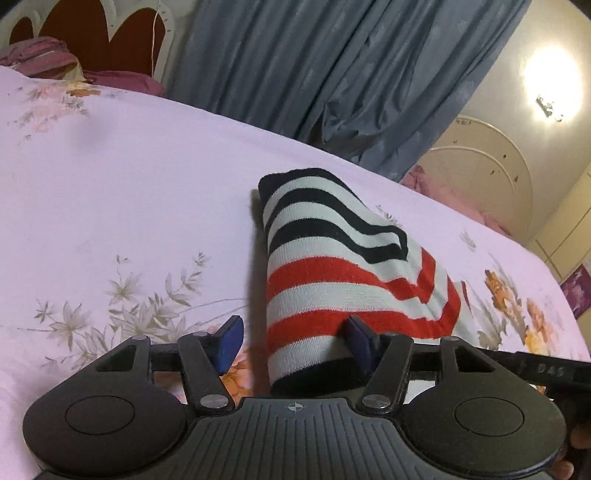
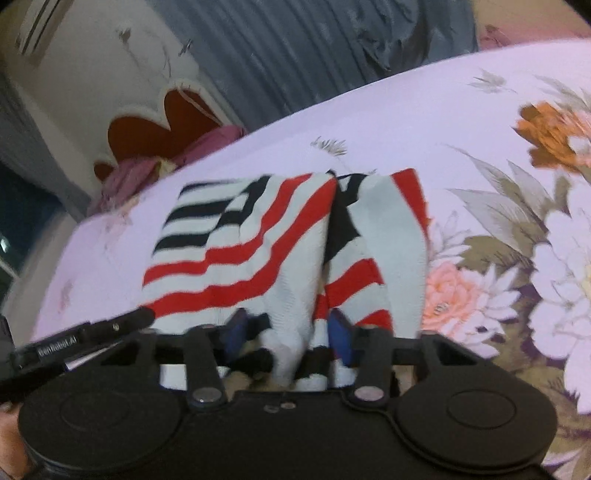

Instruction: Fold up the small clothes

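Two grippers are working over one striped garment [image 1: 332, 266] that is lying on a floral bedsheet [image 1: 110, 192]. Starting with the left gripper [image 1: 295, 338], its blue-padded fingers [image 1: 229, 341] are standing spread wide, with nothing pinched between them. The garment, banded in black, white and red, is rising straight ahead of it as a rolled-over fold, its near black hem sitting in the gap and lying against the inner face of the right-hand finger, while the left-hand finger is standing apart from the cloth. Beyond the fold and to its left, the sheet is running away toward a pile of pink bedding [image 1: 55, 62] and a white-and-red headboard [image 1: 92, 33]; a grey-blue curtain [image 1: 332, 66] is hanging farther ahead.

Moving to the right gripper [image 2: 288, 338], its jaws are sitting partly closed with a gathered bunch of the same striped cloth [image 2: 258, 243] filling the space between the blue pads [image 2: 340, 339]. Motion blur is making it hard to tell whether the pads are truly pinching the fabric. Ahead of this gripper the garment is spreading out in two draped halves, and to its right large printed flowers [image 2: 461, 299] are covering the sheet.
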